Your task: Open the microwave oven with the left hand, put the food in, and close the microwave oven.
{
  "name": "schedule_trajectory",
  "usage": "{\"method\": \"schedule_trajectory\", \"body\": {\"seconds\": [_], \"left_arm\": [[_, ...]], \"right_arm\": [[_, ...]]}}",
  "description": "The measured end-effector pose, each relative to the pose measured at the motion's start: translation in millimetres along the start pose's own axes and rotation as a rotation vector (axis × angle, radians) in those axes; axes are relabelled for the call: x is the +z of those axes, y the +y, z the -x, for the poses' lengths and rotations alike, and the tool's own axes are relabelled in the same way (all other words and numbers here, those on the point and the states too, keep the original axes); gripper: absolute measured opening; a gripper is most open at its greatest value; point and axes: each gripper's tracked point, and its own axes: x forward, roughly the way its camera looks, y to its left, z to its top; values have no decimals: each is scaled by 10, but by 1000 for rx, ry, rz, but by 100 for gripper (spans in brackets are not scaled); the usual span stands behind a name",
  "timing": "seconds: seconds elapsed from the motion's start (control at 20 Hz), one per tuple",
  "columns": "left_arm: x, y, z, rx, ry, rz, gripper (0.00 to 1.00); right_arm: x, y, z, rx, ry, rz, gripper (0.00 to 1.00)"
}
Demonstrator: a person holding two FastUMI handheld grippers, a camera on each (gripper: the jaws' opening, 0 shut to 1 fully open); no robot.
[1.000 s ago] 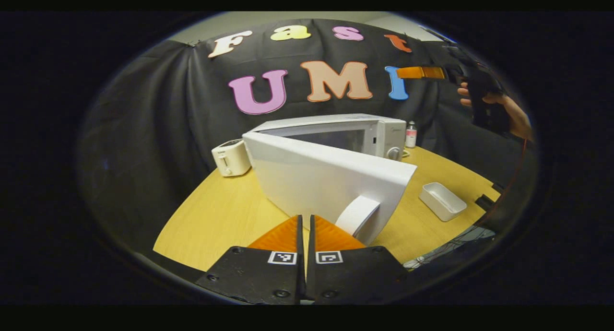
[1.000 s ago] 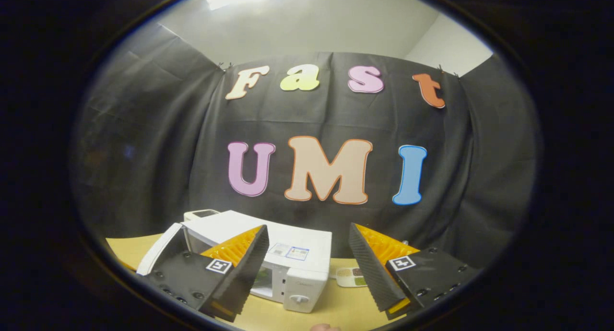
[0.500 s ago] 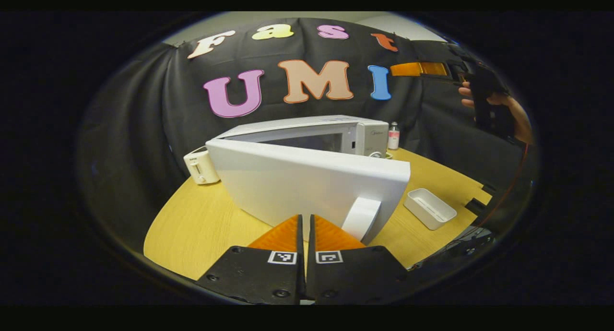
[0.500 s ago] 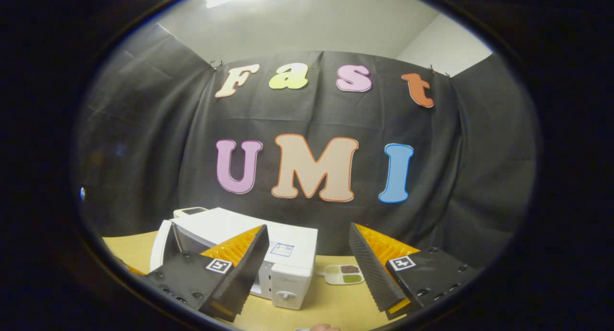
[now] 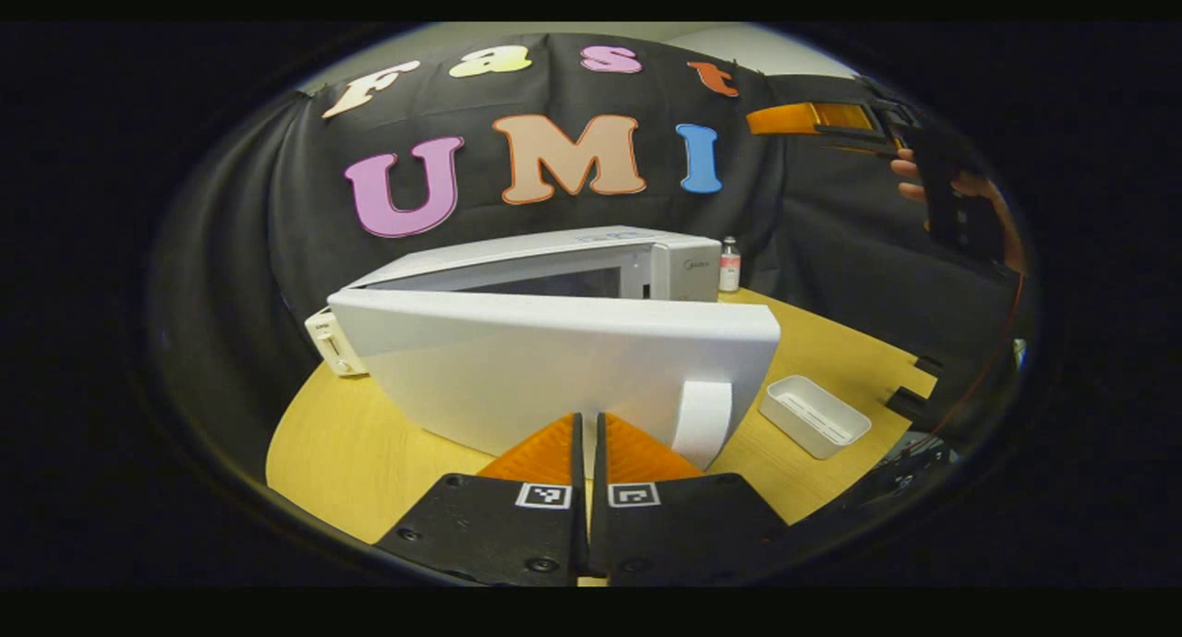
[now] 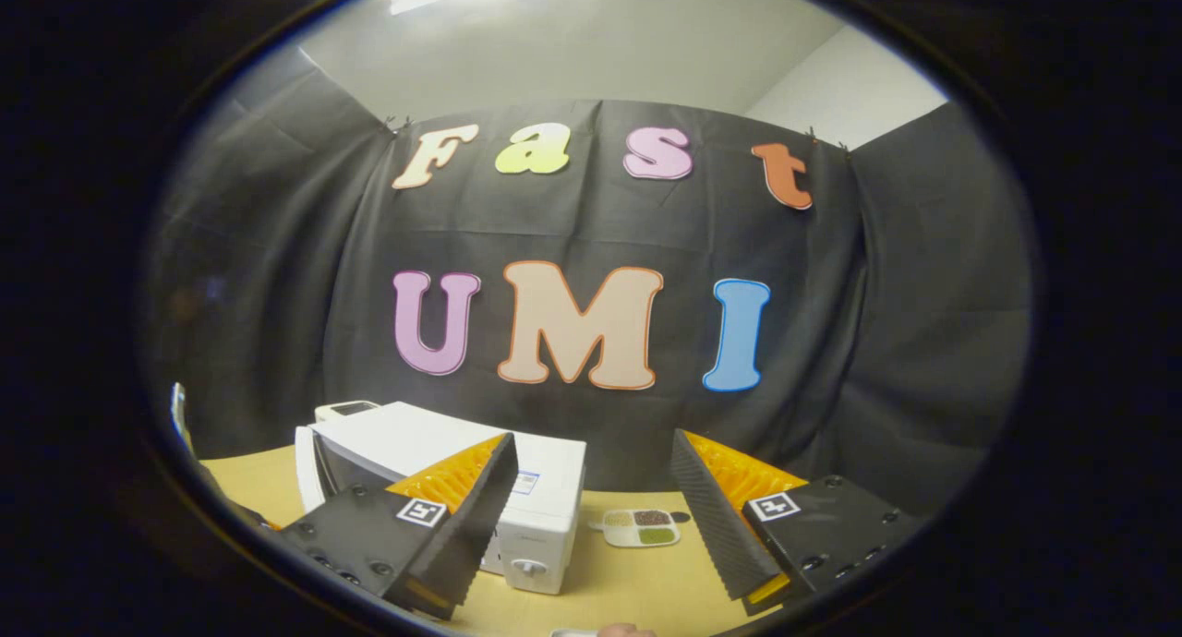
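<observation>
Pinching nothing, left claw faces open door; right claw gapes, raised.

Left gripper view: low, close behind open microwave door. Right gripper view: high, farther; both show microwave.

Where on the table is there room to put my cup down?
Bare wood lies on the table left of the open microwave door, below the toaster. More lies between the door and the white tray. Behind the door it is crowded: microwave, small bottle.
</observation>
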Motion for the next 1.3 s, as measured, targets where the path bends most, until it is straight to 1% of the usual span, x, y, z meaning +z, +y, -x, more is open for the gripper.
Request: {"method": "schedule_trajectory", "body": {"seconds": [0.05,0.3,0.35,0.4,0.45,0.55,0.6,0.65,0.7,0.75,0.8,0.85,0.95,1.0,1.05,1.1,1.3], "left_arm": [[48,-22,-66,-8,-3,1,0],[229,-93,-403,-39,-21,-23,0],[248,-102,-473,-44,-20,-28,0],[272,-112,-539,-49,-19,-31,2],[286,-98,-603,-48,-13,-30,0],[344,-82,-719,-49,-8,-15,0],[356,-83,-765,-49,-8,-1,0],[388,-77,-811,-47,-8,6,0],[437,-72,-876,-47,-13,11,2],[476,-71,-921,-44,-15,15,0],[509,-62,-965,-40,-19,22,0],[542,-63,-1000,-35,-20,34,0],[595,-89,-1060,-34,-23,55,0],[615,-93,-1095,-33,-23,58,0],[623,-96,-1122,-30,-21,56,0],[623,-107,-1152,-32,-16,56,0],[626,-78,-1217,-25,-8,67,0]], "right_arm": [[21,-6,14,-2,0,1,96],[84,-77,39,-17,-2,10,96],[123,-97,45,-21,-6,11,100],[149,-112,54,-24,-9,8,100],[174,-143,65,-31,-10,6,100],[206,-216,91,-44,-13,3,100],[229,-244,104,-50,-15,6,96],[237,-279,114,-56,-14,13,100],[244,-305,131,-61,-14,20,96],[262,-325,146,-66,-17,25,96],[258,-341,154,-70,-18,29,100],[259,-348,160,-71,-16,31,96],[251,-353,164,-73,-13,35,96],[257,-358,173,-73,-15,37,100],[272,-361,180,-73,-16,39,100],[263,-374,182,-74,-15,40,96],[247,-401,188,-77,-10,37,96]]}}
